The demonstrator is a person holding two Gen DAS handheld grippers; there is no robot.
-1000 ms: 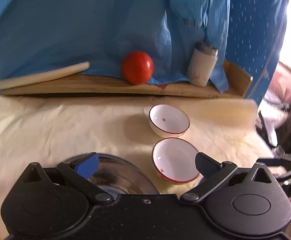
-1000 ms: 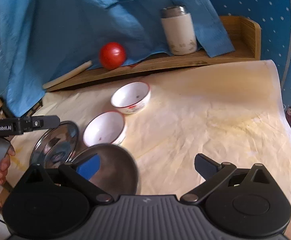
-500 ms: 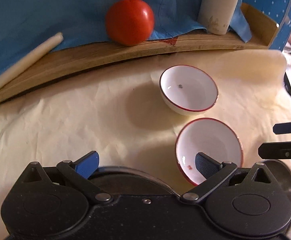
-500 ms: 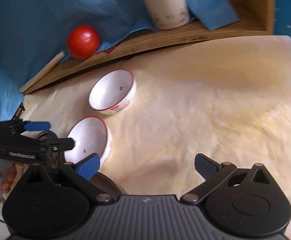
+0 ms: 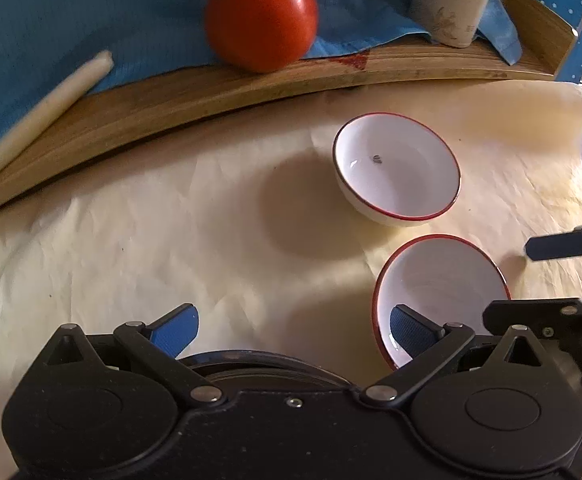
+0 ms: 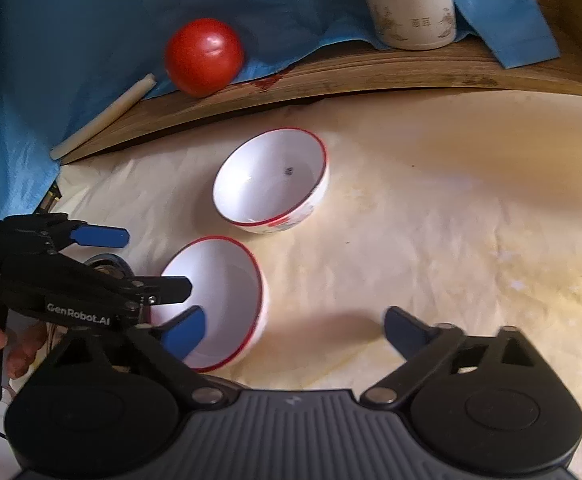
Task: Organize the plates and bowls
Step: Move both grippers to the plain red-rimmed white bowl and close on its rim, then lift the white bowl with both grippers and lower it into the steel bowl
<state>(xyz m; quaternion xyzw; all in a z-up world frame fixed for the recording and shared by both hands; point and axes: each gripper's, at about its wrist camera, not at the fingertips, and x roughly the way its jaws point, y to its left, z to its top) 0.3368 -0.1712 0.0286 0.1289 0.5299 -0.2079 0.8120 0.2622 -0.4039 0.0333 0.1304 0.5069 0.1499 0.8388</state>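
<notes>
though partly hidden, near bowl (image 6: 215, 300) apparently empty

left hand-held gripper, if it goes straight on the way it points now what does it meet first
Probably bare cream paper table cover first, then the wooden tray edge below the red tomato. The near red-rimmed white bowl lies just right of that line, behind the left hand-held gripper's right finger; depth is unclear.

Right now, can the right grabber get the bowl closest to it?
Probably yes. The right gripper is open, one finger already over the near bowl. The left gripper hovers beside the same bowl and might bump.
</notes>
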